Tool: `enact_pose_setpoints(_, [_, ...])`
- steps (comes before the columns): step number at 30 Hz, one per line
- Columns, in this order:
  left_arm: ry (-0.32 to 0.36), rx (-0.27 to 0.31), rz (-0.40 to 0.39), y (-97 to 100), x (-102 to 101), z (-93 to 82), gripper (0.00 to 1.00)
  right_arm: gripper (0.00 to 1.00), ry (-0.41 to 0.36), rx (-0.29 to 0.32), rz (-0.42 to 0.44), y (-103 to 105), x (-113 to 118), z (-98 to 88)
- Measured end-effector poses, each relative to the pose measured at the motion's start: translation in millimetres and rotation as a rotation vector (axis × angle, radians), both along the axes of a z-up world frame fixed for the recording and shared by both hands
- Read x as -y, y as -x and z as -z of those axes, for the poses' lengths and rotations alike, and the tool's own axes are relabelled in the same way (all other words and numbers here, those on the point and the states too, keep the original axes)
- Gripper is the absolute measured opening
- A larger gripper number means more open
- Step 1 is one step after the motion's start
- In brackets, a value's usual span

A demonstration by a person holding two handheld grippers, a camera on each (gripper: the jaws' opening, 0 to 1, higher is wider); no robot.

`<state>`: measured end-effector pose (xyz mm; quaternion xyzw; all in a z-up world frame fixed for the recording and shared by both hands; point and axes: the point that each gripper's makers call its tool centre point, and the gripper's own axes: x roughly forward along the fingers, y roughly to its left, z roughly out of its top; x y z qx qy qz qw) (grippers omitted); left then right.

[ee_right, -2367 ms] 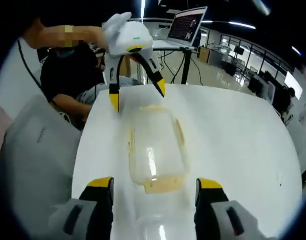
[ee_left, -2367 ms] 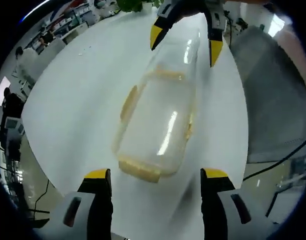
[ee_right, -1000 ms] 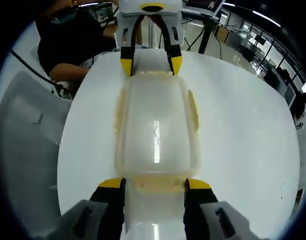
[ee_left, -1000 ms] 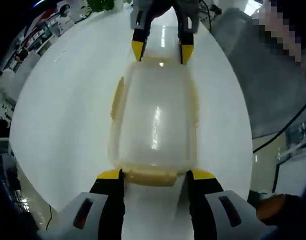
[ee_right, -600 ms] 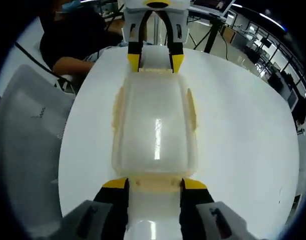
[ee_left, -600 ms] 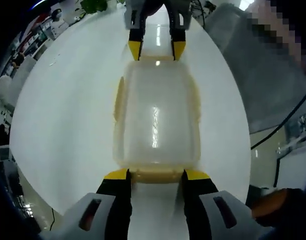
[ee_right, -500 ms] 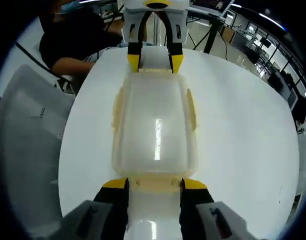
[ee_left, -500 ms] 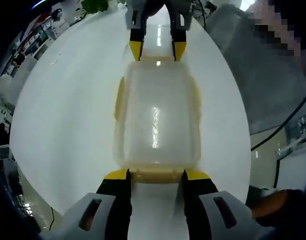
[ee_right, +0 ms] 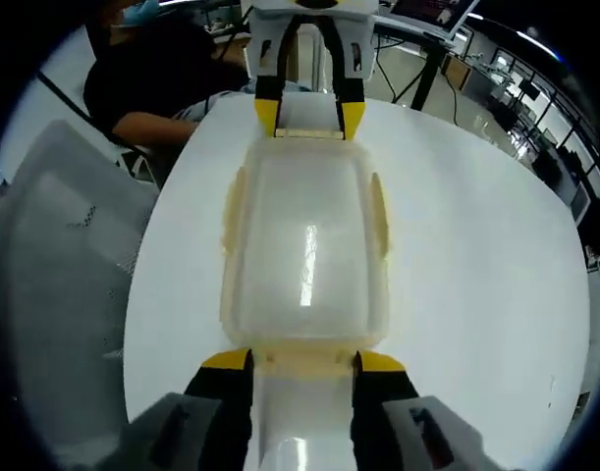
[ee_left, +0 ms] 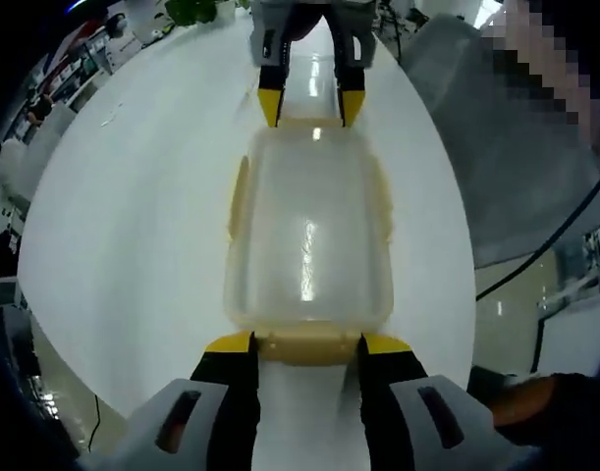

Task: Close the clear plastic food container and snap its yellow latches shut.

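A grey chair [ee_right: 59,255] stands at the worktop's [ee_left: 133,216] edge, and a seated person [ee_right: 162,74] sits beyond its far edge. One clear container [ee_left: 309,231] lies mid-worktop with its lid on. Four yellow latches show, one per side. The left gripper [ee_left: 304,343] brackets the near end latch [ee_left: 307,346], jaws partly apart, tips beside it. The right gripper [ee_right: 301,361] does the same at the opposite end latch [ee_right: 304,361].
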<state>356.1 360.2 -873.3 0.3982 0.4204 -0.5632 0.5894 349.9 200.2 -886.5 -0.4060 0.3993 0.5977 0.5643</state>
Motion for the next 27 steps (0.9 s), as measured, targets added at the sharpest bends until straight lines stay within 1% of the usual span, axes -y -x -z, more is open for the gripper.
enact_pose_setpoints(2, [0.000,0.011,-0.004,1.1,0.5,-4.5,0.37,0.37,0.002,0.014,-0.006,0.2,0.3,-3.9])
enact_pose_setpoints(4, [-0.006,0.041,-0.004,-0.6,0.0,-8.7,0.37,0.37,-0.005,0.025,-0.005,-1.2,0.3,-9.9])
enact_pose_setpoints(5, [-0.006,0.044,-0.005,0.0,0.2,-10.6,0.37,0.37,-0.008,0.028,-0.004,-1.4,0.6,-12.3])
enact_pose_setpoints(8, [-0.001,0.051,-0.017,0.0,1.6,-20.3,0.37,0.37,-0.017,0.059,-0.017,-3.3,2.1,-19.8])
enact_pose_setpoints(12, [-0.009,0.043,-0.006,2.5,2.5,-30.5,0.37,0.37,-0.037,0.052,-0.010,0.6,3.2,-30.2])
enact_pose_setpoints(13, [-0.017,0.049,0.002,3.1,2.7,-33.9,0.37,0.37,-0.047,0.052,-0.004,1.9,3.1,-33.5])
enact_pose_setpoints(17, [-0.024,0.052,0.003,5.7,4.3,-43.6,0.37,0.37,-0.067,0.066,-0.011,2.8,4.9,-45.7])
enact_pose_setpoints(21, [0.004,0.065,-0.014,3.5,10.8,-54.3,0.37,0.37,-0.071,0.094,-0.015,-1.2,12.1,-57.1])
enact_pose_setpoints(25, [-0.004,0.077,-0.006,2.5,17.3,-62.3,0.37,0.37,-0.075,0.103,-0.015,-1.9,16.6,-65.9])
enact_pose_setpoints(27, [0.011,0.076,-0.015,1.6,19.7,-66.2,0.37,0.37,-0.072,0.108,-0.014,-2.3,19.3,-67.7])
